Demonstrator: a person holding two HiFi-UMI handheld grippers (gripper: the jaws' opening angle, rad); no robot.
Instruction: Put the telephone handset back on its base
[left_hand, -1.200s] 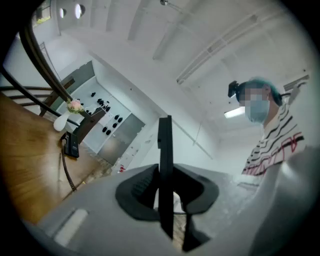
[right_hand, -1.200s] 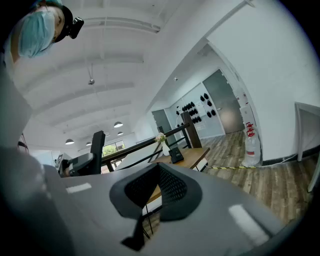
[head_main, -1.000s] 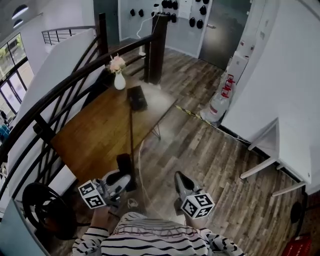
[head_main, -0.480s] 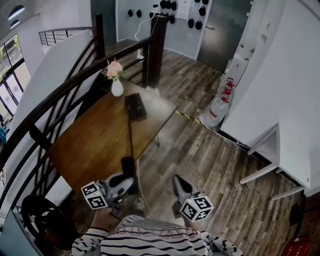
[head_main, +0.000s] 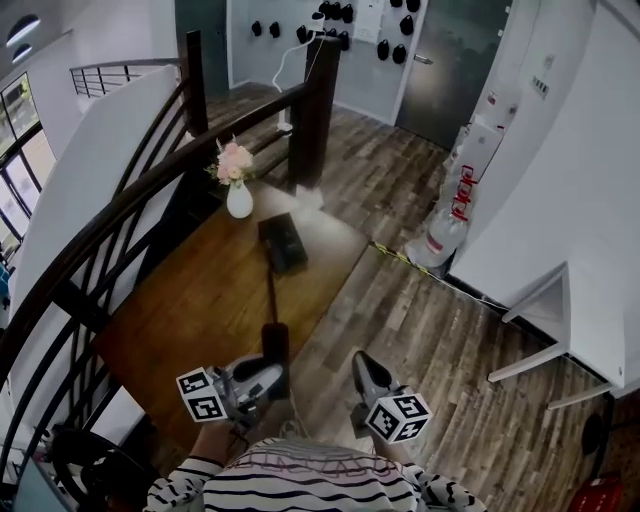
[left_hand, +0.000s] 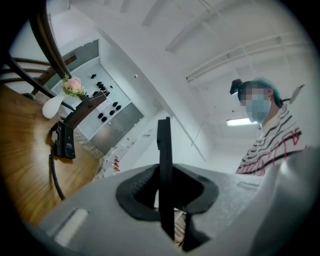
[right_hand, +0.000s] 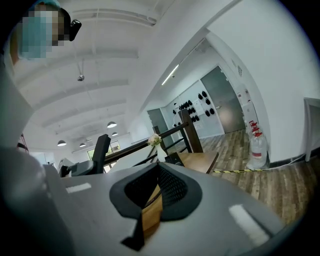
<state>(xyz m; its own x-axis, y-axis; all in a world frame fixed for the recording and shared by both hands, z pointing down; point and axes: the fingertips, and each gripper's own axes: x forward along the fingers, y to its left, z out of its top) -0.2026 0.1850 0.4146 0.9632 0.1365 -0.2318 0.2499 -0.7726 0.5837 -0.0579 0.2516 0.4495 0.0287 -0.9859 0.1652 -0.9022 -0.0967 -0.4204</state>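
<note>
The black telephone base (head_main: 283, 243) lies at the far end of the wooden table (head_main: 190, 300), and it also shows small in the left gripper view, base (left_hand: 65, 141). Its dark cord (head_main: 269, 290) runs back to the black handset (head_main: 275, 343), which stands upright at the table's near edge. My left gripper (head_main: 262, 378) is shut on the handset (left_hand: 164, 165), whose thin edge rises between the jaws of the left gripper (left_hand: 165, 200). My right gripper (head_main: 368, 372) hangs over the floor to the right with nothing in it; in its own view the right gripper (right_hand: 152, 200) stands shut.
A white vase with pink flowers (head_main: 238, 190) stands on the table just beyond the base. A dark curved stair railing (head_main: 130, 200) borders the table's left side. Water bottles (head_main: 445, 235) stand by the white wall at the right. Wooden floor (head_main: 420, 320) lies right of the table.
The view has drawn closer to the table. My left gripper, still shut on the handset, has shifted a little right and forward along the table's near edge. The right gripper has barely moved.
</note>
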